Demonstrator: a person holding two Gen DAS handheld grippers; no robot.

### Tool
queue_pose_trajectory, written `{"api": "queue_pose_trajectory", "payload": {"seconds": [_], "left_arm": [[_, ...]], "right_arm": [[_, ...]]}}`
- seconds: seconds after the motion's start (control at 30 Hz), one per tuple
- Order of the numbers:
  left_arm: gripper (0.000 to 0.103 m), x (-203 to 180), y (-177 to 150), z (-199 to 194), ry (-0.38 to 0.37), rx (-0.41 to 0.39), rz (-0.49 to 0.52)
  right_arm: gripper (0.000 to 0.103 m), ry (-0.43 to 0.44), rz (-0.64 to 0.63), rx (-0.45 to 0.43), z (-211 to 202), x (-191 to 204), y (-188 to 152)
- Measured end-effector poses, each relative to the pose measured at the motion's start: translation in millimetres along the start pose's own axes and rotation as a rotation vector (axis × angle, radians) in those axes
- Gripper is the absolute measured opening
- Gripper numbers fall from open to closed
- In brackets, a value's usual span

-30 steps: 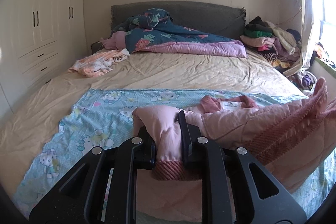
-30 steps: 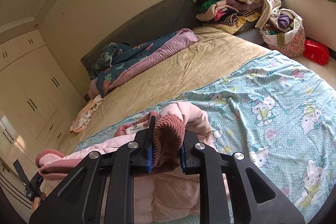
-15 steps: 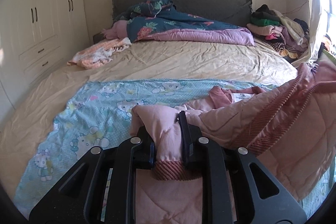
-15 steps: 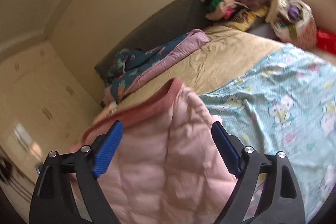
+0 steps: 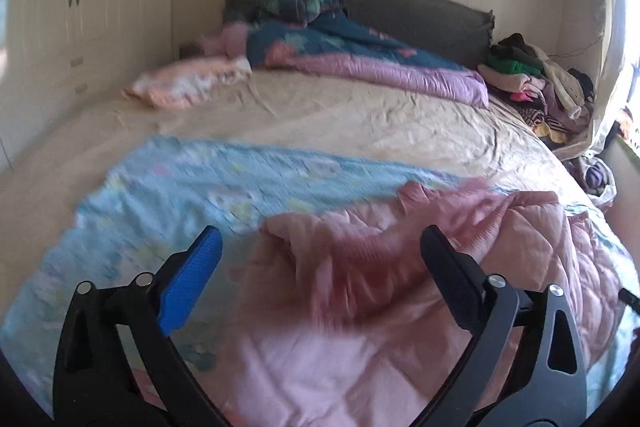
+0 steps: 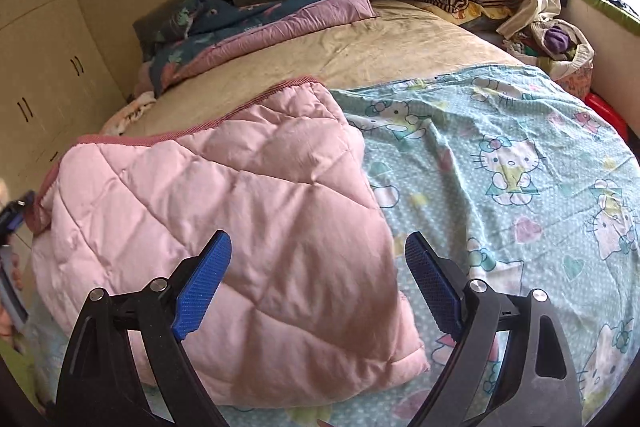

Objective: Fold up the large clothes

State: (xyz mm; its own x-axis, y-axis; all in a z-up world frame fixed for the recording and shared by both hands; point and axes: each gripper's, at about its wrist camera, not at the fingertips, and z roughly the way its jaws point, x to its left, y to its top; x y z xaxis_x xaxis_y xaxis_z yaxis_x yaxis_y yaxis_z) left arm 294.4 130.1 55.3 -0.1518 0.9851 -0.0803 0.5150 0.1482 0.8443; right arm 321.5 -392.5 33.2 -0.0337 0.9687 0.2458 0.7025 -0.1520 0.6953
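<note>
Lying folded on the cartoon-print blue sheet (image 6: 500,155), the quilted pink padded jacket (image 6: 224,211) sits free beneath the opening left gripper (image 5: 320,259) and wide-spread right gripper (image 6: 318,267).

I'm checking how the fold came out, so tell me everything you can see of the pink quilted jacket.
The pink quilted jacket is puffy, soft-looking fabric stitched in diamond panels, edged with darker pink ribbed trim. It lies folded over on itself on the cartoon-cat sheet, which it touches underneath. Neither hand-held gripper grips it: the right hand-held gripper is open above it, and the left hand-held gripper is opening with loose jacket fabric between its jaws.
</note>
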Motion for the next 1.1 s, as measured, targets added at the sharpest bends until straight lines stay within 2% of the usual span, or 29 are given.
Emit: {"api": "queue_pose_trajectory", "payload": {"seconds": [0.13,0.27,0.4,0.43,0.47,0.5,0.53,0.57,0.63,0.73,0.83,0.93,1.1], "left_arm": [[0.093,15.1,-24.7,-6.7,0.014,0.030,0.018],[0.093,43.6,-66.8,-0.8,0.015,0.102,-0.026],[0.094,63.8,-104.4,12.9,-0.126,0.177,-0.130],[0.094,64.7,-108.4,15.5,-0.165,0.183,-0.154],[0.080,63.8,-109.0,16.4,-0.181,0.182,-0.163],[0.056,58.9,-107.4,16.8,-0.179,0.174,-0.153],[0.028,50.8,-103.3,16.9,-0.179,0.167,-0.131],[0.019,42.0,-98.3,16.0,-0.154,0.153,-0.100],[0.011,21.8,-82.3,15.0,-0.098,0.117,-0.018],[0.011,19.0,-52.1,20.8,-0.088,0.076,-0.047],[0.011,18.7,-34.0,34.5,-0.073,0.067,-0.065],[0.011,10.9,-32.3,57.4,-0.029,0.095,-0.031],[0.014,9.7,-45.9,87.5,0.011,0.157,-0.010]], "right_arm": [[0.088,-0.005,-0.034,-0.007,-1.3,1.0,1.2],[0.088,-0.019,-0.072,0.005,2.2,1.6,0.0],[0.086,-0.028,-0.108,0.013,9.4,2.1,-4.8],[0.071,-0.026,-0.133,0.010,10.7,5.8,-7.2],[0.053,-0.034,-0.166,-0.001,10.6,11.3,-9.3],[0.049,-0.071,-0.200,-0.021,9.4,17.6,-11.6],[0.033,-0.077,-0.232,-0.039,7.5,25.1,-12.7],[0.022,-0.080,-0.241,-0.058,4.9,29.6,-11.7],[0.018,-0.103,-0.231,-0.105,-2.8,35.5,-2.6],[0.017,-0.104,-0.175,-0.150,-6.9,35.0,25.0],[0.017,-0.100,-0.126,-0.153,4.4,31.0,48.5],[0.017,-0.124,-0.078,-0.096,32.9,28.1,62.1],[0.017,-0.180,-0.044,0.016,77.5,23.8,56.8]]}}
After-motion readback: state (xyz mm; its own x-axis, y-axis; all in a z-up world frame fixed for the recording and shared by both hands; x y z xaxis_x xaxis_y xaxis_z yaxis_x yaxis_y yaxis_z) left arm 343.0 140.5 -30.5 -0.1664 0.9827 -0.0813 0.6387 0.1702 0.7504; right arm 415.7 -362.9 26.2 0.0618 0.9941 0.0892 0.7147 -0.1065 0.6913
